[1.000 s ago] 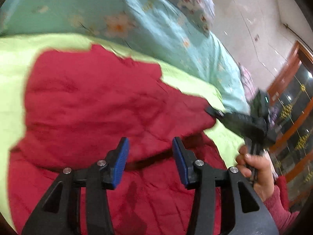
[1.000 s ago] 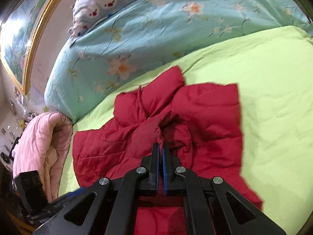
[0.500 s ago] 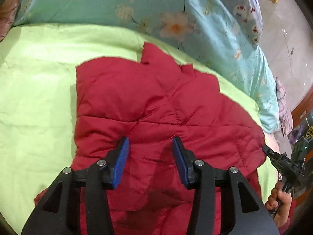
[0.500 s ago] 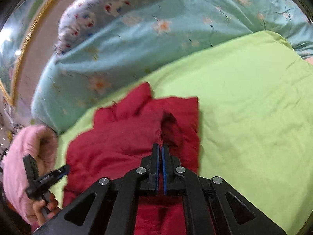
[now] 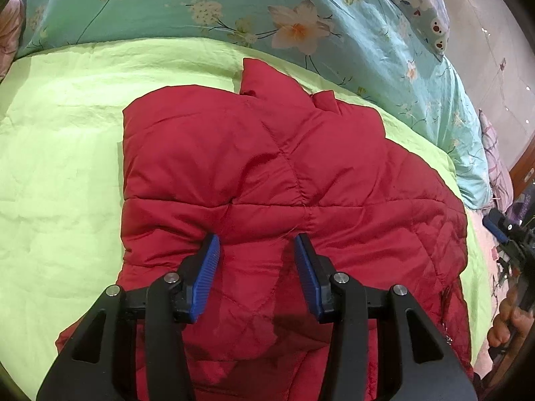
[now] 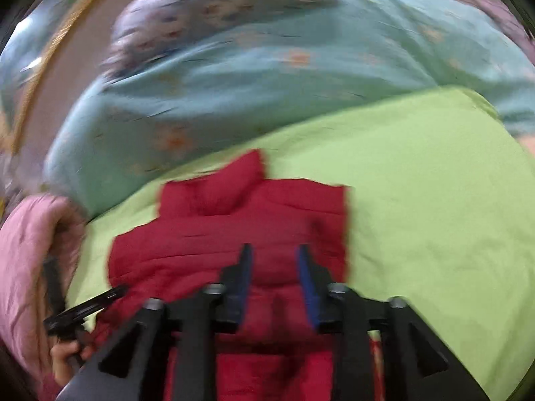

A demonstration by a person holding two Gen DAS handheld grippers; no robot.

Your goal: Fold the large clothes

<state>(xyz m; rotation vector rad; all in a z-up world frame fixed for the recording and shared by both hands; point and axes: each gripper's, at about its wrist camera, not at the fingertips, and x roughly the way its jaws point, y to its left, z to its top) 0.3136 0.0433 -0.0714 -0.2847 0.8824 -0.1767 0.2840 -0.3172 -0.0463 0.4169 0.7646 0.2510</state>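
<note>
- The left gripper [image 5: 256, 257] hangs over the near half of the red quilted jacket [image 5: 274, 173], its blue-padded fingers [image 5: 205, 275] spread wide with nothing between them. Whether the tips touch the cloth or hover just above it cannot be told.
- The right gripper [image 6: 273, 279] is likewise spread apart and empty, pointing at the same jacket [image 6: 234, 230] from the other side. Its view is smeared by motion, so fine detail there is unreliable.
- Judging from both pairs of jaws being apart with no cloth in them, the fold in hand looks laid down and released; the next grasp probably needs a fresh edge or corner.
- The jacket lies on the lime-green sheet [image 5: 60, 153] in a roughly squared, doubled-over bundle, with a collar or sleeve tip poking out at its far edge toward the floral turquoise duvet [image 5: 200, 3]. That loose tab and the puffed padding suggest it may spring open unless pressed flat.
- The left view alone gives sharp quilting seams, the cartoon-print pillow [image 5: 421, 6] beyond the duvet, and the other tool [image 5: 508, 237] gripped at the right rim.
- The right view alone shows a pink padded garment [image 6: 30, 267] bunched at the bed's edge, a gilt picture frame [image 6: 57, 50] on the wall, and the left tool seen from outside [image 6: 87, 307].
</note>
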